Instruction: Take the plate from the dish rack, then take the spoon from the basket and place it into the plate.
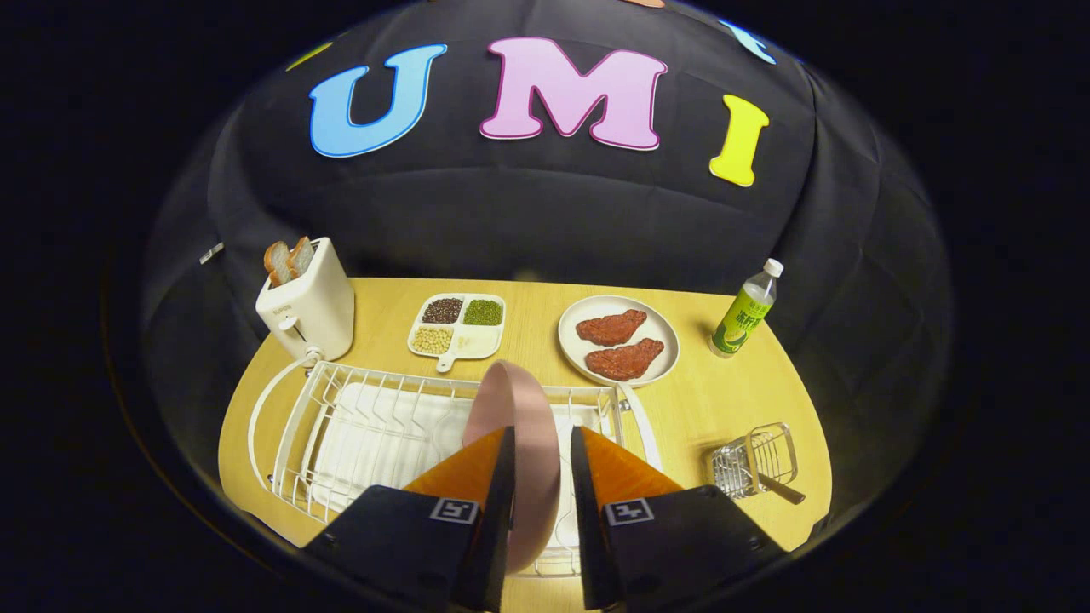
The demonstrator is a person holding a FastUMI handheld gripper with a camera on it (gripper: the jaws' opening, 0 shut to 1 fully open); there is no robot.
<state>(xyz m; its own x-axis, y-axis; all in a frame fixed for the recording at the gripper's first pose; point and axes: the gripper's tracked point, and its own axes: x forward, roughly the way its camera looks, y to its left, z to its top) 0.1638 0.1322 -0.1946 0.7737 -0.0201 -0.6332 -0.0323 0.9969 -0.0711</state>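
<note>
Standing on edge between the two fingers of the gripper (542, 443), one pink plate (511, 400) is rising above the white wire dish rack (341, 409). The jaws are sitting close on either side of the plate's rim, but whether both are pressing on it I cannot tell; a narrow gap is showing beside the right finger. The plate's lower edge is running down between the fingers, over the rack.

One dish rack is lying on the yellow wooden table (724, 400), with a white drip tray (383, 443) inside it. To the right of the fingers, well apart from the rack, one small wire basket (754, 460) is sitting near the table's edge, and one spoon (779, 487) is poking out of it, handle pointing away to the right.

Beyond the rack, one white toaster (308, 302) is holding two slices of bread (287, 258). Next to it one divided dish (457, 325) is carrying beans or grains in three of its four compartments. One round cream plate (619, 339) is bearing two reddish pieces of meat (617, 343). One green-labelled bottle (747, 309) with a white cap is standing farthest right. The pink plate is hiding the middle of the rack.
</note>
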